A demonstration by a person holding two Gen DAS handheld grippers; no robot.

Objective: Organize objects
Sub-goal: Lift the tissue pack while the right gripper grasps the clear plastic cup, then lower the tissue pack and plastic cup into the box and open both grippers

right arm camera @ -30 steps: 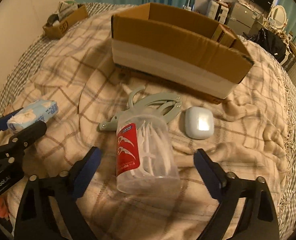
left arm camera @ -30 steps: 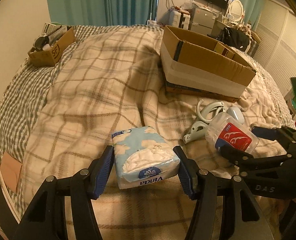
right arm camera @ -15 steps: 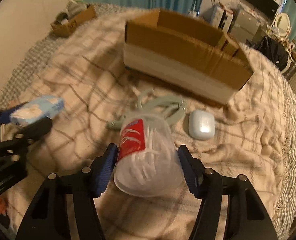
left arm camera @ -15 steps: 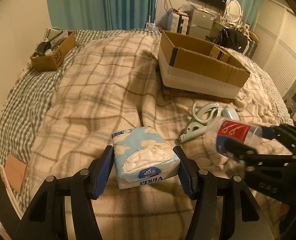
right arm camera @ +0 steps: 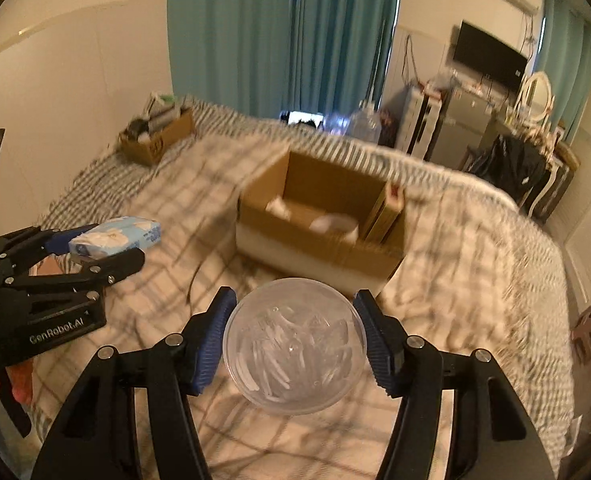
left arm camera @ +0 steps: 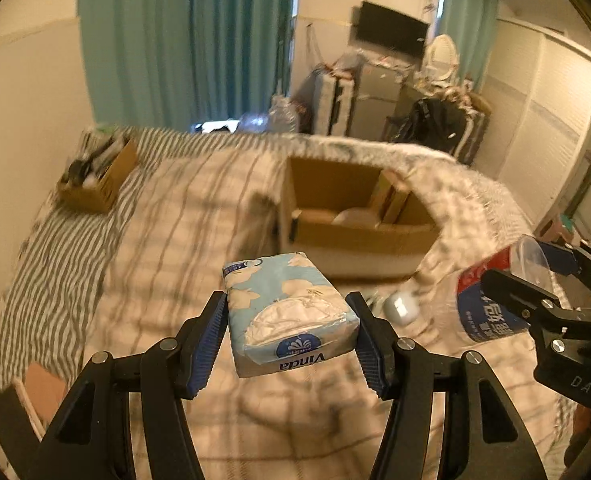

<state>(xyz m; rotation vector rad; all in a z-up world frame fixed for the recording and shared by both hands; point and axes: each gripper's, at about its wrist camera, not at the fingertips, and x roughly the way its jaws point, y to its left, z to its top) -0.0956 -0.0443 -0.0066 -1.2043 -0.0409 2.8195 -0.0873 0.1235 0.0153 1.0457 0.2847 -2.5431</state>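
My left gripper (left arm camera: 291, 334) is shut on a blue and white Vinda tissue pack (left arm camera: 289, 312) and holds it above the checked bed cover; the pack also shows in the right wrist view (right arm camera: 115, 236). My right gripper (right arm camera: 295, 336) is shut on a clear plastic jar of floss picks (right arm camera: 295, 344), seen end-on; its red and blue label shows in the left wrist view (left arm camera: 491, 296). An open cardboard box (right arm camera: 319, 248) stands ahead on the bed with white items inside. A white earbud case (left arm camera: 401, 306) lies on the cover.
A small cardboard box (right arm camera: 155, 140) full of items sits at the bed's far left corner. Beyond the bed are teal curtains (right arm camera: 279, 32), cabinets, a wall TV (right arm camera: 491, 56) and a black bag (left arm camera: 439, 124). A wall runs along the left.
Both grippers rose well above the bed with their loads. The right gripper closed on the jar, lifted it and turned it end-on. The box interior has come into view.
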